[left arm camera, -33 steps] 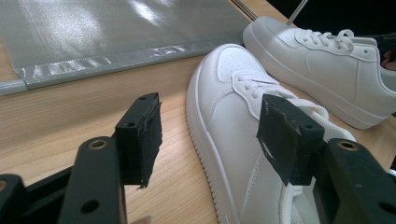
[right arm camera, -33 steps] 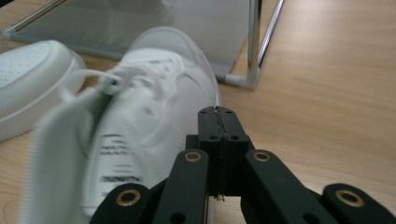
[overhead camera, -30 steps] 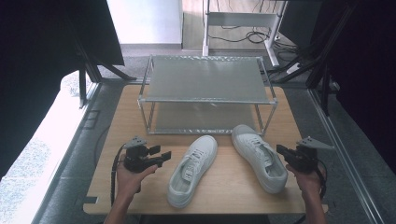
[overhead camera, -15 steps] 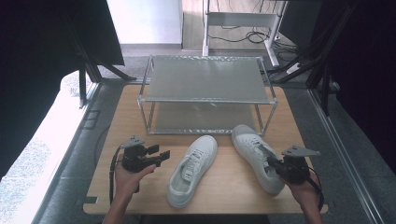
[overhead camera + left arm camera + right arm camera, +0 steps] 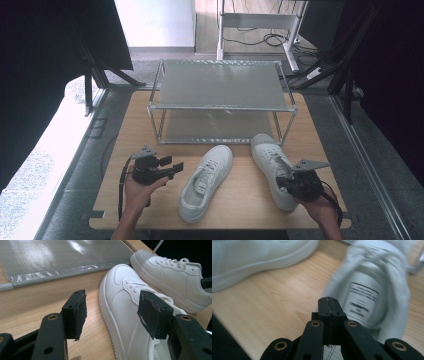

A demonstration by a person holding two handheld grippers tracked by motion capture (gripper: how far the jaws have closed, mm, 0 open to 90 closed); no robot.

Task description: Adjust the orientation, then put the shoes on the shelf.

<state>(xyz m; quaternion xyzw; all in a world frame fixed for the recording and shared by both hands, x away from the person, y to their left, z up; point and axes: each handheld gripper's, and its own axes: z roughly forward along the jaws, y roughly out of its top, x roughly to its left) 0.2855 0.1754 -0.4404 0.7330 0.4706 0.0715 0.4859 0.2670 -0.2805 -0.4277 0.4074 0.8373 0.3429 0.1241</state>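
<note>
On the wooden table [image 5: 240,200], in front of the metal rack [image 5: 220,100], two white sneakers lay side by side, toes toward the rack. Right sneaker [image 5: 272,167] sat near the table's right edge, heel toward the person; its toe was just beside the rack's front right leg. Right gripper [image 5: 285,182] was at that sneaker's heel, jaws pressed together with nothing between them. In the right gripper view the closed jaw tips [image 5: 329,303] sat just at the rim of the heel opening [image 5: 364,302], where a printed insole label showed; contact could not be told, picture blurred. Left sneaker [image 5: 207,180] lay mid-table, angled a bit, apart from the right one. Left gripper [image 5: 175,166] was held level just left of that sneaker, jaws spread, nothing held. In the left gripper view its pads [image 5: 76,312] framed the side of the left sneaker [image 5: 125,305] without touching. Rack had two grey shelves, both bare. Cables trailed from both grippers.
</note>
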